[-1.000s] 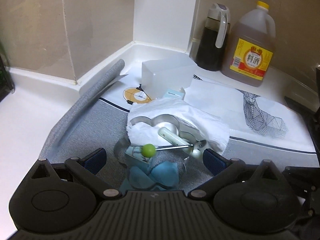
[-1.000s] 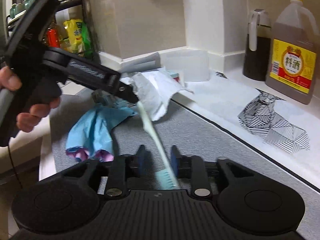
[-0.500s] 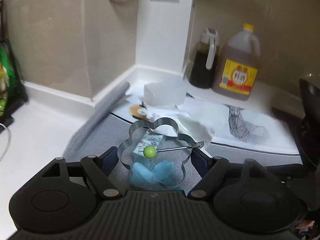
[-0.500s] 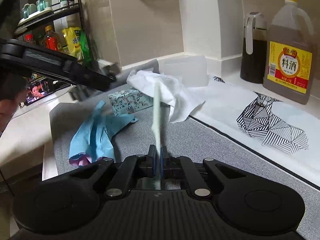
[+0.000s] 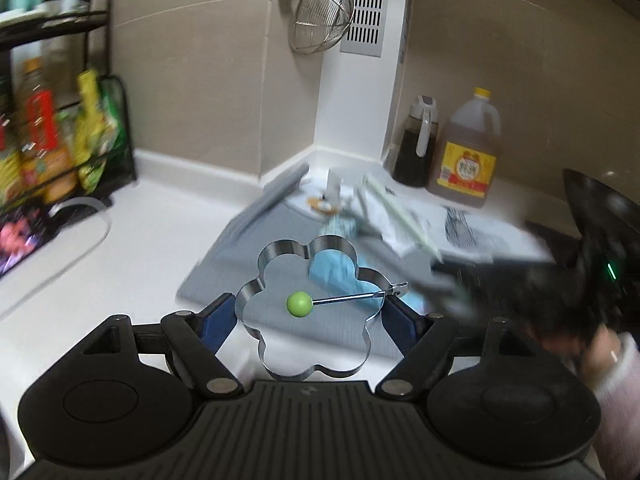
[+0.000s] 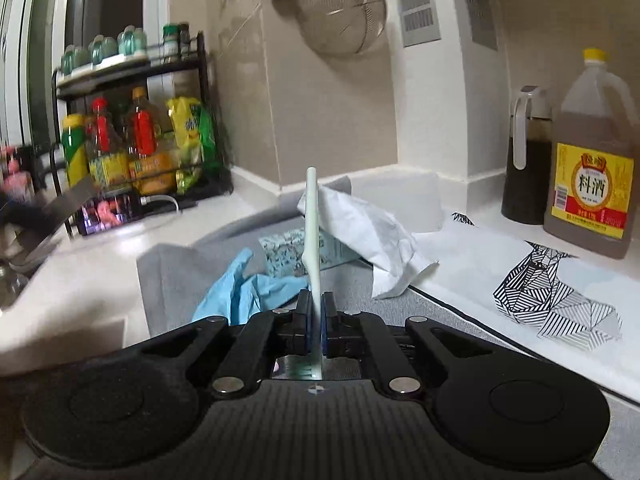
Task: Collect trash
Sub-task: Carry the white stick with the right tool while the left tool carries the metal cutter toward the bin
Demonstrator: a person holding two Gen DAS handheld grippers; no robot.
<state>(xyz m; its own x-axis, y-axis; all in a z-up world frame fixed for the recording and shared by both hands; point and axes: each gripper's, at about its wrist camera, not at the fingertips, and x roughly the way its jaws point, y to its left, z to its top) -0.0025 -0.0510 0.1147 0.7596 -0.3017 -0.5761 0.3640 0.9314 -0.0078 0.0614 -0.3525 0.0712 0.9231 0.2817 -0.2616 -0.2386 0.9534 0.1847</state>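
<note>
- Left gripper (image 5: 308, 316): jaws spread wide and clamped on the flower-shaped metal ring mould (image 5: 312, 308), held clear above the grey mat (image 5: 224, 256).
- Right gripper (image 6: 316, 316): clenched on the pale toothbrush (image 6: 312, 216), bristle end at the jaws, handle standing up.
- Progress judged early-to-mid: two items are picked up, none seen deposited; no bin is visible in either view.
- Still left on the mat: blue glove (image 6: 240, 288), crumpled white tissue (image 6: 368, 232), small patterned box (image 6: 296, 252).
- Both grippers are occupied, so nothing more can be taken until a drop-off.
- Nearby, not trash: yellow-capped jug (image 6: 592, 160), dark oil dispenser (image 6: 524, 160), spice rack (image 6: 136, 132), hanging strainer (image 6: 340, 12).
- Left view is blurred; detail at its right edge cannot be resolved.
</note>
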